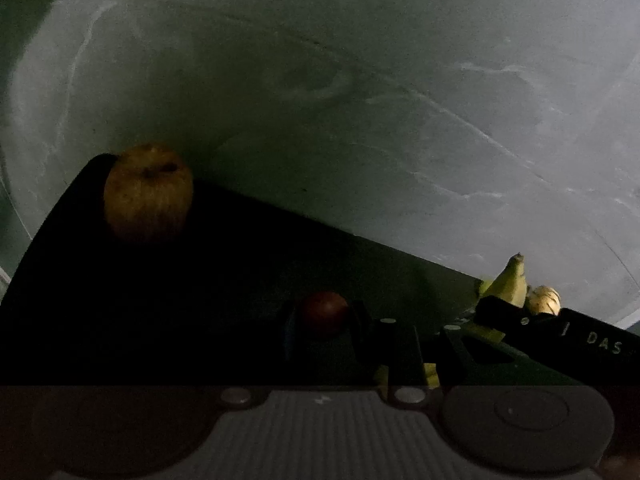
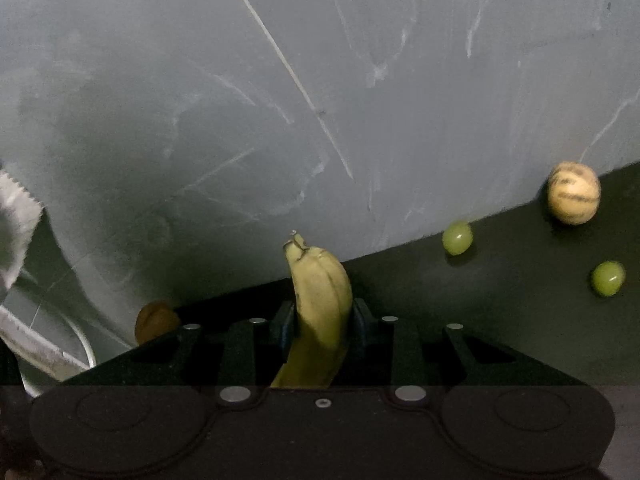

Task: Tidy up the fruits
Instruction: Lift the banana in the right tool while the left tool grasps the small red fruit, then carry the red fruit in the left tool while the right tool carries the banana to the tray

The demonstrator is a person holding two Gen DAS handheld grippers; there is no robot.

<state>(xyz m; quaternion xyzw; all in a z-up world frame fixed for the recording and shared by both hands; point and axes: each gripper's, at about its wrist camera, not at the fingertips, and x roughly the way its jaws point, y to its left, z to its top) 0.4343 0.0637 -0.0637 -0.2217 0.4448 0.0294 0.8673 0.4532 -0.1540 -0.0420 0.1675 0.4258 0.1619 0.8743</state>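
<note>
Between the left gripper (image 1: 324, 316) fingers, the left wrist view shows a small dark red fruit (image 1: 323, 312) pinched over the dark mat (image 1: 240, 280), with an apple (image 1: 148, 192) loose at the mat's far corner. From the right wrist, the right gripper (image 2: 323, 326) clamps a banana (image 2: 320, 300); two green grapes (image 2: 457, 237) and a pale striped fruit (image 2: 574, 193) lie scattered on the mat. By my reading two pieces are in hand, none visibly sorted, and no destination shows.

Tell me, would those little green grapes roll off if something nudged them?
Probably. Both grapes look round and glossy, lying loose on the flat dark mat, so a nudge would likely send them rolling. They look small and smooth, perhaps slippery, and likely to bruise if squeezed.
</note>
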